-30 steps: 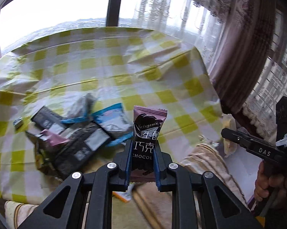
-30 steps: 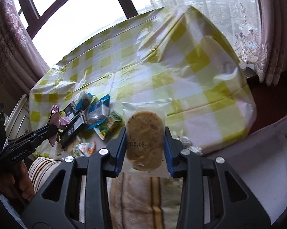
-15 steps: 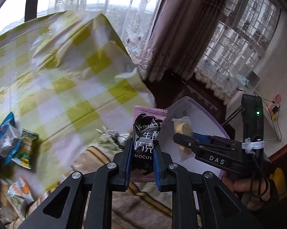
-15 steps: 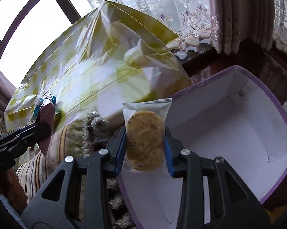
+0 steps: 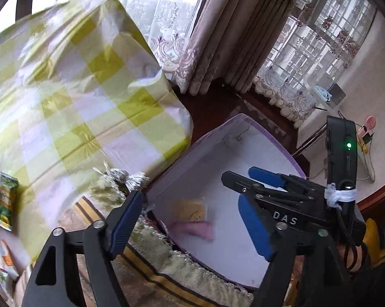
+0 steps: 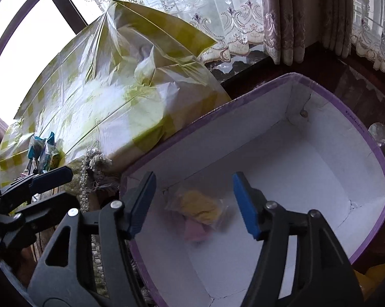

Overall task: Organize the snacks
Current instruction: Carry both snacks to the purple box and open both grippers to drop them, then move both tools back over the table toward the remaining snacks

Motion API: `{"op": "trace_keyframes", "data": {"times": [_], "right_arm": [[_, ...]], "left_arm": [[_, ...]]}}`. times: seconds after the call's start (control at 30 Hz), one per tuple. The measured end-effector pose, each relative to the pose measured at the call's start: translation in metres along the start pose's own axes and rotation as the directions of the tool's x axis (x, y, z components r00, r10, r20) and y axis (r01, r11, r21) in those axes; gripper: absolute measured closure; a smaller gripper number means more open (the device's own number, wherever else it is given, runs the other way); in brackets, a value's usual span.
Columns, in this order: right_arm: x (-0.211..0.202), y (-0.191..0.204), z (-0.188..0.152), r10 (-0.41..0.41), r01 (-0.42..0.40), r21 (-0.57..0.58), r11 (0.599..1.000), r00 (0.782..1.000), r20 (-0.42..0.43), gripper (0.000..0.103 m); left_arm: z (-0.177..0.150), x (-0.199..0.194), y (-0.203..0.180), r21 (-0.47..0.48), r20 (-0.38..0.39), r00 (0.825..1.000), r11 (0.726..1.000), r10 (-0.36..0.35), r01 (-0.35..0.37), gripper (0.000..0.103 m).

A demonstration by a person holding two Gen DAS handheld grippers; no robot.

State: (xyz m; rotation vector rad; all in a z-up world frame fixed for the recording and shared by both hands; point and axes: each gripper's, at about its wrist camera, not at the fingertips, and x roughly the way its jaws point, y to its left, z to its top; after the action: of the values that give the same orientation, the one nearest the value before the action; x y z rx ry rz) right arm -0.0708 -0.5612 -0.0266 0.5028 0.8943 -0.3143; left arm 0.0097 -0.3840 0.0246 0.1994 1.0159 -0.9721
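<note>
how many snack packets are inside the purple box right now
2. The cookie packet lies on the box floor near the corner closest to the table, and the pink packet lies partly under it. Both look blurred; none other shows, though the grippers hide some floor.

Left tool [image 5: 195, 220] and right tool [image 6: 193, 203], angled downward, have just spread, both empty.

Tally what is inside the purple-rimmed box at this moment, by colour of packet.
Yellow cookie packet: 1
Pink packet: 1
Total in the purple-rimmed box: 2
Both are blurred, so no print can be read.
</note>
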Motion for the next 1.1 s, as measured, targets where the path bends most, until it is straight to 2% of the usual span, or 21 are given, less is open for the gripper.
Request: {"op": "trace_keyframes", "data": {"times": [0.1,0.17,0.23,0.33,0.37,0.47,0.57,0.6,0.67,0.9,0.97,1.1], "right_arm": [[-0.008,0.007,0.004,-0.071,0.070,0.009,0.997,0.995,0.069,0.036],[-0.015,0.012,0.006,-0.100,0.100,0.008,0.995,0.986,0.136,0.025],[-0.019,0.023,0.008,-0.109,0.116,-0.031,0.993,0.979,0.174,0.024],[-0.023,0.041,0.010,-0.096,0.126,-0.128,0.984,0.970,0.222,0.024],[-0.024,0.047,0.011,-0.091,0.127,-0.147,0.981,0.969,0.231,0.024],[-0.024,0.059,0.015,-0.016,0.047,-0.148,0.988,0.979,0.204,0.024],[-0.018,0.078,0.019,0.005,0.022,-0.159,0.987,0.985,0.172,0.024],[-0.015,0.086,0.021,0.041,-0.015,-0.170,0.985,0.988,0.146,0.024],[-0.009,0.102,0.020,0.081,-0.062,-0.179,0.982,0.991,0.103,0.023],[0.009,0.173,0.012,0.114,-0.099,-0.283,0.954,0.993,0.035,0.024],[0.014,0.195,0.008,0.116,-0.102,-0.335,0.937,0.993,0.022,0.024],[0.026,0.234,-0.004,0.114,-0.110,-0.442,0.890,0.993,-0.018,0.023]], "left_arm": [[-0.001,-0.016,-0.001,0.020,0.076,0.995,0.998,0.058,-0.059,0.019],[-0.002,-0.031,0.001,0.010,0.143,0.980,0.990,0.137,-0.140,0.017],[-0.006,-0.047,0.005,0.017,0.224,0.953,0.977,0.204,-0.213,0.017],[-0.017,-0.069,0.014,0.012,0.329,0.889,0.939,0.320,-0.343,0.017],[-0.018,-0.074,0.021,0.008,0.332,0.882,0.934,0.334,-0.356,0.017],[-0.027,-0.089,0.048,-0.045,0.306,0.890,0.939,0.337,-0.340,0.017],[-0.040,-0.106,0.081,-0.132,0.289,0.861,0.908,0.418,-0.397,0.017],[-0.042,-0.109,0.091,-0.168,0.280,0.852,0.896,0.443,-0.410,0.017],[-0.051,-0.121,0.113,-0.233,0.271,0.841,0.879,0.469,-0.415,0.017],[-0.087,-0.168,0.174,-0.373,0.268,0.793,0.818,0.548,-0.439,0.017],[-0.100,-0.179,0.191,-0.417,0.253,0.785,0.796,0.566,-0.439,0.017],[-0.124,-0.200,0.223,-0.507,0.235,0.784,0.760,0.575,-0.405,0.019]]}}
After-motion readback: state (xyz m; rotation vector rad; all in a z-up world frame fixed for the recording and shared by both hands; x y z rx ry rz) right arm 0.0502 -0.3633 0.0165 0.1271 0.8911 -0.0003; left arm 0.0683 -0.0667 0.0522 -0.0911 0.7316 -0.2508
